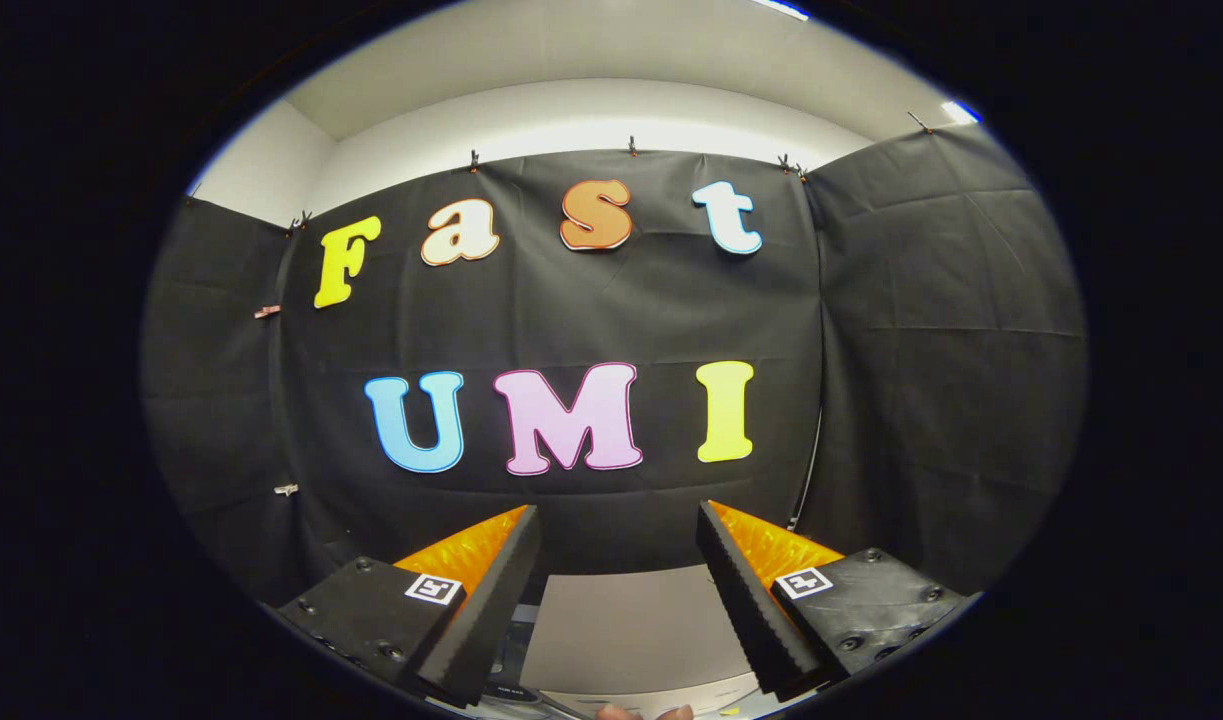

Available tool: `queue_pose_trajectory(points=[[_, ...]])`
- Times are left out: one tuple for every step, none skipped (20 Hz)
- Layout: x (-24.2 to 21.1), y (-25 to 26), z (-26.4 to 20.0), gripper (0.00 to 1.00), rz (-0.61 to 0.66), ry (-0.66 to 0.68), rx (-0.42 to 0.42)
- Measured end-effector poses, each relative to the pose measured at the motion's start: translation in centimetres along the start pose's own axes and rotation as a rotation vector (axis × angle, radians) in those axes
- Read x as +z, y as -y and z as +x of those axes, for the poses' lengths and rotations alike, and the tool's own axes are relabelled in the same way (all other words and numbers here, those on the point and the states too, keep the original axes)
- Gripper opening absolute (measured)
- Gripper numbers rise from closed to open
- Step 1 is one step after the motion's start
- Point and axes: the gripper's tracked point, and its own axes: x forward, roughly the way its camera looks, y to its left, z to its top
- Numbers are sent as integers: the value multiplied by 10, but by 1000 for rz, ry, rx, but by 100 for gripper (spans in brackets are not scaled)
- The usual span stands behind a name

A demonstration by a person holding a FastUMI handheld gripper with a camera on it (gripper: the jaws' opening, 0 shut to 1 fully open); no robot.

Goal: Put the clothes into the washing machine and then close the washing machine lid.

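Two fingers of the gripper stand wide apart with nothing between them, pointed level at the booth's black cloth wall. Low between them lies a pale flat panel, maybe the washing machine top, though I cannot tell. Fingertips of a hand peek just below it.

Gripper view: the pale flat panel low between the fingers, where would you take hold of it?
Likely its near edge, from the front: the pale panel shows a broad flat face with nothing to pinch, its far edge toward the booth wall. The gripper is open, aimed above it, holding nothing.
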Motion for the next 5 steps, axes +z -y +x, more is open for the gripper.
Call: queue_pose_trajectory(points=[[0,-1,-1,98,7,-2,5],[2,-3,-2,98,15,1,8],[3,-6,-4,98,17,8,14],[4,-6,-4,98,13,10,15],[4,-7,-4,98,5,10,16]])
